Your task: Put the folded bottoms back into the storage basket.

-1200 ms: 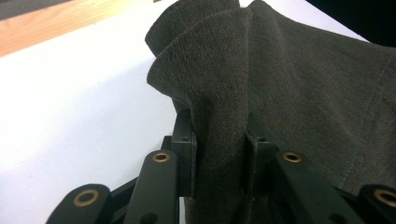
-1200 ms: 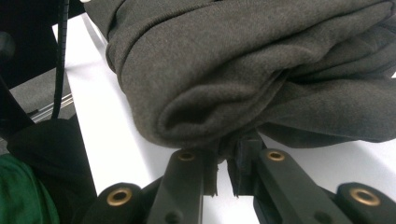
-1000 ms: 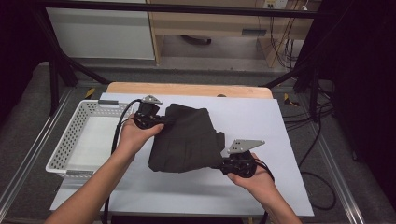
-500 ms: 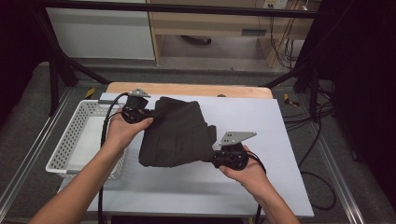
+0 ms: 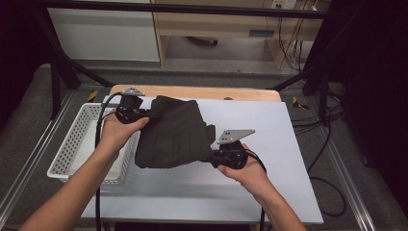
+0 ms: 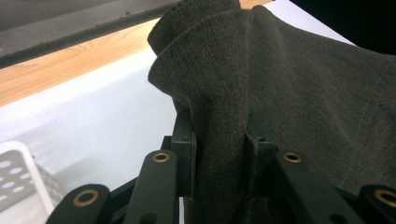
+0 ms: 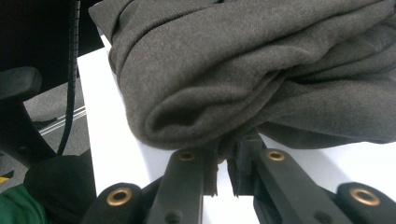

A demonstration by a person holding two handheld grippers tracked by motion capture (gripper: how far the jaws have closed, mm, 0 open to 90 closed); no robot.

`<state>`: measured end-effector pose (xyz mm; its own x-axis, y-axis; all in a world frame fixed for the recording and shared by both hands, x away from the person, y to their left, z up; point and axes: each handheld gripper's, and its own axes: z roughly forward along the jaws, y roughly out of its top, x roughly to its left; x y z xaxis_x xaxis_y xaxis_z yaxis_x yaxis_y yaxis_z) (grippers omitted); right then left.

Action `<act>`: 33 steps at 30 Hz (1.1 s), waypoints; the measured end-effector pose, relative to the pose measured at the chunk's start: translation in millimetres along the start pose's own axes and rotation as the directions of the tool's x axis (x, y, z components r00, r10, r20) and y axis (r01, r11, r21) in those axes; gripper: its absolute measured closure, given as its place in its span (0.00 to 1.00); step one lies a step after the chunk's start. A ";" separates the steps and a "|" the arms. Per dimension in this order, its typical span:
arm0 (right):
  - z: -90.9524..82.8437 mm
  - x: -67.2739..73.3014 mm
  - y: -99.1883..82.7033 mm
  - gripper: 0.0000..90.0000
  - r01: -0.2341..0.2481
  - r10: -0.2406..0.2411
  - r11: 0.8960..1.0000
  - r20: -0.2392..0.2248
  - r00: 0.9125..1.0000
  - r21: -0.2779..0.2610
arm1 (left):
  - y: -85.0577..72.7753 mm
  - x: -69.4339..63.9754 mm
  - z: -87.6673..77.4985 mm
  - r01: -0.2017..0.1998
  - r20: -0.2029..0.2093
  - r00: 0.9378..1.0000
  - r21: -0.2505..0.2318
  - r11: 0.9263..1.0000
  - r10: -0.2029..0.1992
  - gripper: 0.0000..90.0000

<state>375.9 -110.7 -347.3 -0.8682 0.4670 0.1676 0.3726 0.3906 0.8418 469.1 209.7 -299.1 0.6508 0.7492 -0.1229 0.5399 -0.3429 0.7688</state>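
One folded garment (image 5: 172, 132), two grippers

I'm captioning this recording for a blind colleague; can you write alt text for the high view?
Two hands hold a folded dark grey cloth over a white table, the left gripper clamped on its far left edge and the right gripper on its near right corner. A white perforated basket sits at the table's left side.
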 end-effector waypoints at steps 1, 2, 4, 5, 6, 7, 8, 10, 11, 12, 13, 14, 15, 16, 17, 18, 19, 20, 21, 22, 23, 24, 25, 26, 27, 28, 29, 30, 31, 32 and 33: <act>1.2 -0.2 1.0 0.93 0.000 0.000 1.000 -0.002 1.000 0.001 | -0.4 1.4 -0.9 0.002 -0.002 1.000 -0.002 1.000 -0.002 0.78; 2.5 -0.4 1.9 0.93 0.001 -0.001 1.000 -0.005 1.000 0.002 | -0.7 2.6 -1.8 0.005 -0.005 1.000 -0.004 1.000 -0.005 0.78; 5.4 -0.4 4.0 0.93 0.000 0.000 1.000 -0.009 1.000 0.000 | -1.3 5.2 -4.0 0.008 -0.008 1.000 -0.006 1.000 -0.008 0.78; 6.8 -0.4 5.1 0.93 0.001 -0.001 1.000 -0.011 1.000 0.000 | -1.6 6.6 -5.1 0.009 -0.010 1.000 -0.006 1.000 -0.009 0.78; 8.0 -0.3 6.3 0.93 0.004 -0.004 1.000 -0.013 1.000 0.001 | -1.9 8.2 -6.2 0.011 -0.012 1.000 -0.008 1.000 -0.011 0.78; 9.4 0.0 7.7 0.93 0.002 -0.002 1.000 -0.014 1.000 -0.001 | -2.4 10.0 -7.6 0.016 -0.013 1.000 -0.011 1.000 -0.017 0.78; 11.0 0.1 9.3 0.93 0.004 -0.004 1.000 -0.017 1.000 -0.001 | -2.6 11.1 -8.4 0.018 -0.014 1.000 -0.012 1.000 -0.018 0.78; 13.4 0.3 11.9 0.93 0.008 -0.008 1.000 -0.020 1.000 -0.002 | -3.4 14.3 -10.6 0.023 -0.017 1.000 -0.017 1.000 -0.024 0.78; 14.7 0.5 13.5 0.93 0.007 -0.007 1.000 -0.022 1.000 -0.002 | -3.8 16.3 -12.2 0.025 -0.019 1.000 -0.016 1.000 -0.025 0.78; 16.6 0.5 15.3 0.93 0.009 -0.009 1.000 -0.024 1.000 -0.003 | -4.3 17.9 -13.3 0.027 -0.022 0.999 -0.019 0.999 -0.027 0.78; 18.2 0.5 16.8 0.93 0.007 -0.008 1.000 -0.026 1.000 -0.004 | -4.8 19.6 -14.5 0.029 -0.024 0.999 -0.020 0.999 -0.029 0.78; 19.9 0.3 18.3 0.93 0.009 -0.009 1.000 -0.028 1.000 -0.004 | -5.4 21.4 -15.8 0.031 -0.026 0.999 -0.021 0.999 -0.032 0.78; 21.6 0.3 19.8 0.93 0.010 -0.010 1.000 -0.029 1.000 -0.001 | -5.8 22.7 -16.8 0.033 -0.028 0.999 -0.021 0.999 -0.034 0.78; 22.9 0.1 20.9 0.93 0.014 -0.014 1.000 -0.031 0.999 -0.001 | -6.3 24.4 -18.1 0.036 -0.032 0.999 -0.023 0.999 -0.036 0.78; 24.7 0.1 22.4 0.93 0.014 -0.014 1.000 -0.032 0.999 -0.001 | -7.0 26.4 -19.4 0.037 -0.033 0.999 -0.026 0.999 -0.038 0.78; 26.5 0.2 24.0 0.93 0.016 -0.016 1.000 -0.034 0.999 0.000 | -7.5 28.1 -20.7 0.040 -0.036 0.999 -0.028 0.999 -0.041 0.78; 28.4 0.4 25.5 0.93 0.015 -0.015 1.000 -0.036 0.999 -0.002 | -8.0 29.9 -22.1 0.041 -0.039 0.998 -0.030 0.999 -0.042 0.78; 30.2 0.5 27.1 0.93 0.016 -0.016 1.000 -0.036 0.999 -0.002 | -8.6 31.6 -23.3 0.042 -0.043 0.998 -0.032 0.999 -0.044 0.78; 32.0 0.6 28.5 0.93 0.018 -0.018 1.000 -0.039 0.999 -0.002 | -9.1 33.2 -24.7 0.046 -0.044 0.998 -0.033 0.998 -0.047 0.78; 33.8 0.8 30.0 0.93 0.021 -0.021 1.000 -0.039 0.999 -0.001 | -9.6 34.7 -26.1 0.048 -0.047 0.998 -0.033 0.998 -0.049 0.78; 35.5 1.2 31.5 0.93 0.021 -0.021 1.000 -0.041 0.999 -0.001 | -10.0 36.2 -27.5 0.048 -0.050 0.997 -0.034 0.998 -0.050 0.78; 37.0 1.4 32.8 0.93 0.021 -0.021 1.000 -0.043 0.999 -0.001 | -10.4 37.7 -29.0 0.048 -0.053 0.997 -0.035 0.998 -0.050 0.78; 38.5 1.7 34.1 0.93 0.021 -0.021 1.000 -0.045 0.999 -0.003 | -10.7 38.9 -30.5 0.048 -0.054 0.997 -0.035 0.998 -0.050 0.78; 39.9 1.9 35.4 0.93 0.025 -0.025 1.000 -0.047 0.999 -0.001 | -11.0 40.3 -31.9 0.049 -0.055 0.997 -0.036 0.998 -0.051 0.78; 41.3 2.3 36.7 0.93 0.025 -0.025 1.000 -0.048 0.999 -0.001 | -11.6 41.7 -33.7 0.052 -0.059 0.997 -0.039 0.998 -0.054 0.78; 43.0 3.0 38.2 0.93 0.026 -0.026 1.000 -0.049 0.998 -0.003 | -11.9 42.6 -34.7 0.053 -0.060 0.997 -0.040 0.998 -0.055 0.78; 43.9 3.4 39.1 0.93 0.026 -0.026 1.000 -0.051 0.998 -0.001 | -12.4 43.7 -36.0 0.054 -0.062 0.996 -0.042 0.998 -0.056 0.78; 45.2 4.0 40.4 0.93 0.027 -0.027 1.000 -0.052 0.998 -0.002 | -12.9 44.9 -37.2 0.055 -0.064 0.996 -0.042 0.998 -0.057 0.78; 46.4 4.2 41.6 0.93 0.030 -0.030 1.000 -0.053 0.998 -0.003 | -13.4 46.1 -38.3 0.057 -0.066 0.996 -0.045 0.997 -0.060 0.78; 47.5 4.8 42.8 0.93 0.032 -0.032 0.999 -0.055 0.998 -0.002 | -14.0 47.3 -39.4 0.057 -0.067 0.996 -0.044 0.997 -0.060 0.78; 48.8 5.3 44.0 0.93 0.033 -0.033 0.999 -0.055 0.998 -0.003 | -14.6 48.7 -40.8 0.058 -0.070 0.996 -0.045 0.997 -0.061 0.78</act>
<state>403.7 -52.3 -334.4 -0.8970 0.4091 0.1675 0.3425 0.4034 0.8485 471.1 274.3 -290.7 0.5777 0.8065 -0.1259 0.5521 -0.2725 0.7880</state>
